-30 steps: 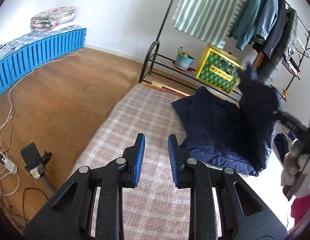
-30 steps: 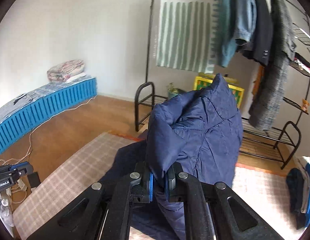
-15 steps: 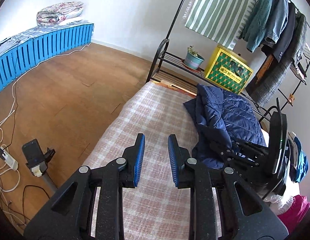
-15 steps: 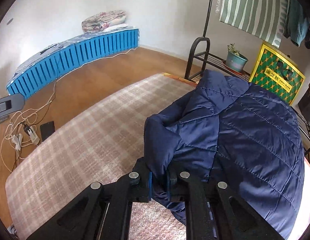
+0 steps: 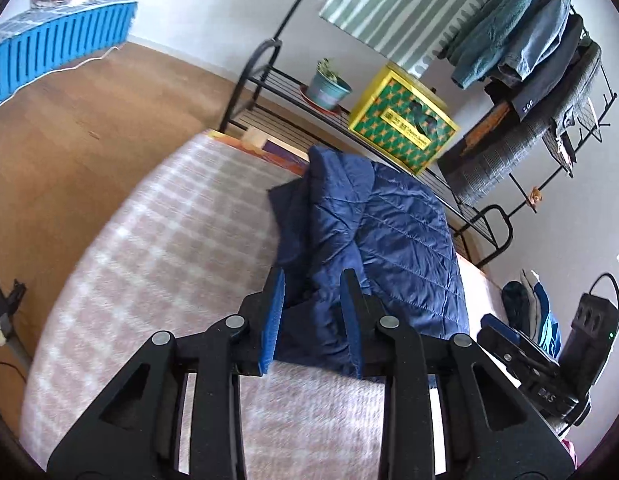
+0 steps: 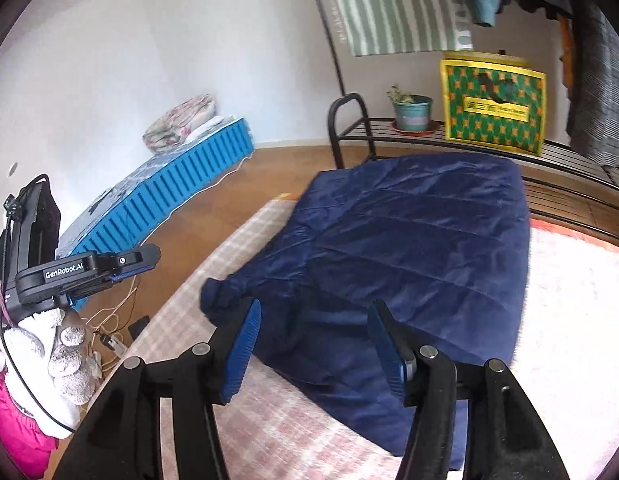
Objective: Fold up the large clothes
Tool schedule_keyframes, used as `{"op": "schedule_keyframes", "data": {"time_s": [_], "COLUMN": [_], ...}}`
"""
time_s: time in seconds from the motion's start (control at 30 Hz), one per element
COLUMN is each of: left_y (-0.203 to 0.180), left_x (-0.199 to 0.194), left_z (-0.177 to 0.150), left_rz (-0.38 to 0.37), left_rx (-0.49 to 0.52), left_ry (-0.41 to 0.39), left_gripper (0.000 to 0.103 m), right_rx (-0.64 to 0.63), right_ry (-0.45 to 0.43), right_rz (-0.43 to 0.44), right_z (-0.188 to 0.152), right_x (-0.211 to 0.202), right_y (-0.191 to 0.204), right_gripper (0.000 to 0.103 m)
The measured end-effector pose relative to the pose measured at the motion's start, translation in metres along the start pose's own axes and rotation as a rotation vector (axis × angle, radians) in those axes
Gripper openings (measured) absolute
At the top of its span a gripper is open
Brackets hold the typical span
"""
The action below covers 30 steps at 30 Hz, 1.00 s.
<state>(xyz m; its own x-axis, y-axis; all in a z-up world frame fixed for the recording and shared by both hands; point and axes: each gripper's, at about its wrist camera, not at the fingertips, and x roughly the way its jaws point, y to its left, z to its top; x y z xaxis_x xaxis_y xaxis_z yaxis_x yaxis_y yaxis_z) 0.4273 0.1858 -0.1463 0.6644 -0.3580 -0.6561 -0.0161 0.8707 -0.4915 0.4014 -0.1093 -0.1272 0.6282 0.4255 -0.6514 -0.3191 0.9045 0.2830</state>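
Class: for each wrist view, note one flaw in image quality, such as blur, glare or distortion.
Left wrist view: the checked blanket smears with motion blur and the clothes rack bows from the fisheye lens. Right wrist view: blanket right of the navy jacket is blown out white.

right gripper [image 6: 313, 344]: jaws just opened wide, nothing clamped | jacket [image 6: 409, 248]: navy, flat on plaid blanket [image 6: 237, 248] | left gripper [image 6: 93, 268]: far left, gloved hand [image 6: 65, 344] beneath
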Motion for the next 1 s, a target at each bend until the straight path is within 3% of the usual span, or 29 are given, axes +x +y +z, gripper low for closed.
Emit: {"op": "schedule_keyframes", "data": {"time_s": [0.07, 0.23, 0.33, 0.37, 0.6, 0.7, 0.77, 0.87, 1.0], "left_y": [-0.003, 0.008, 0.027, 0.031, 0.032, 0.028, 0.026, 0.016, -0.004], "left_x": [0.020, 0.064, 0.090, 0.095, 0.099, 0.098, 0.097, 0.093, 0.084], "left_z": [0.000, -0.013, -0.029, -0.034, -0.041, -0.042, -0.044, -0.052, -0.069], "left_rz": [-0.001, 0.075, 0.108, 0.114, 0.130, 0.141, 0.139, 0.134, 0.113], "left_rx": [0.000, -0.008, -0.053, -0.060, -0.032, -0.017, -0.017, 0.000, 0.046], "left_ry": [0.039, 0.113, 0.188, 0.200, 0.200, 0.201, 0.204, 0.214, 0.242], "left_gripper": [0.028, 0.028, 0.029, 0.035, 0.038, 0.036, 0.035, 0.035, 0.034], "right_rx": [0.049, 0.216, 0.304, 0.340, 0.472, 0.489, 0.459, 0.423, 0.372], "right_ry": [-0.003, 0.052, 0.095, 0.113, 0.141, 0.175, 0.187, 0.211, 0.245], "right_rz": [-0.034, -0.031, 0.034, 0.061, 0.265, 0.310, 0.293, 0.273, 0.217], "right_z": [-0.005, -0.021, -0.035, -0.041, -0.059, -0.057, -0.057, -0.049, -0.043], "right_x": [-0.009, -0.008, 0.007, 0.013, 0.042, 0.053, 0.050, 0.042, 0.028], "right_y": [-0.023, -0.075, -0.097, -0.104, -0.125, -0.125, -0.122, -0.123, -0.130], "right_gripper": [0.082, 0.083, 0.084, 0.084, 0.084, 0.060, 0.038, 0.024, 0.021]}}
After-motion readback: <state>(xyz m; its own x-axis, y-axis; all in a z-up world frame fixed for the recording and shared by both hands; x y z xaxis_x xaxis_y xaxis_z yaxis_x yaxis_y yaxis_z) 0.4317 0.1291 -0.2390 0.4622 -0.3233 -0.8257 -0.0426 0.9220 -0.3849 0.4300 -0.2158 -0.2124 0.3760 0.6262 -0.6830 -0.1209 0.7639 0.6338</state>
